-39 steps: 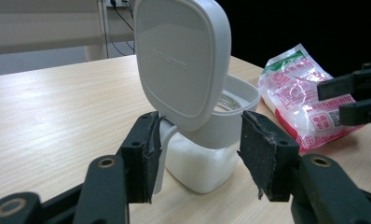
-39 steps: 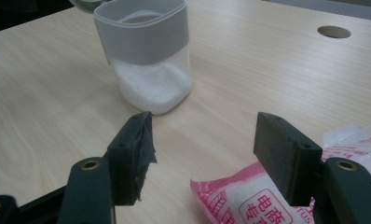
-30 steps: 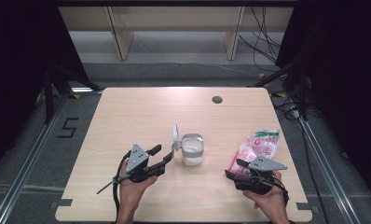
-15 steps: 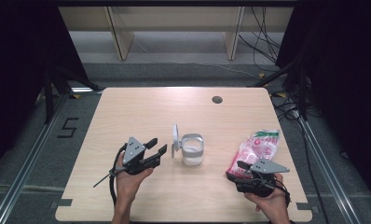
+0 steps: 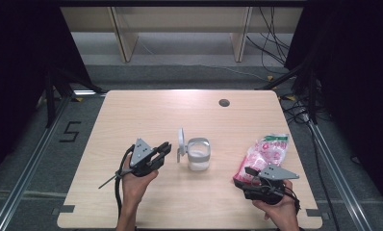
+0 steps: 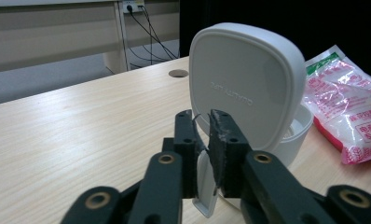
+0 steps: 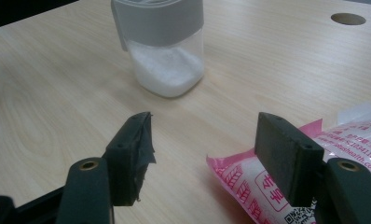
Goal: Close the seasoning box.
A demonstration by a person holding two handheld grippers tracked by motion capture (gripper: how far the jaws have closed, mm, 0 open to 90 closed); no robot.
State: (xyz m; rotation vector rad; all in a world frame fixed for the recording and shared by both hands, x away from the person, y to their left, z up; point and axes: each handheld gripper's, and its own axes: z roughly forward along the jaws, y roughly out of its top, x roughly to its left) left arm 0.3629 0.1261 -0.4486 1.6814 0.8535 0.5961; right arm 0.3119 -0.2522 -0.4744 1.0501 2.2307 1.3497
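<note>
A clear jar of white powder stands mid-table with a grey collar, its white hinged lid flipped up on the left. My left gripper sits just left of that lid, apart from it. In the left gripper view its jaws have just been closing and now stand almost together with nothing between them, the lid right behind. My right gripper rests open at the near end of a pink bag. A corner of the bag lies by its right jaw, with the jar ahead.
The wooden table has a round cable hole at the far right. Dark floor with rails runs along both sides, and cables lie beyond the far edge. The bag lies right of the jar.
The left gripper's jaws have come together from a wider gap, with the hand hardly shifting. The right gripper, the jar and the bag stay as they were.
</note>
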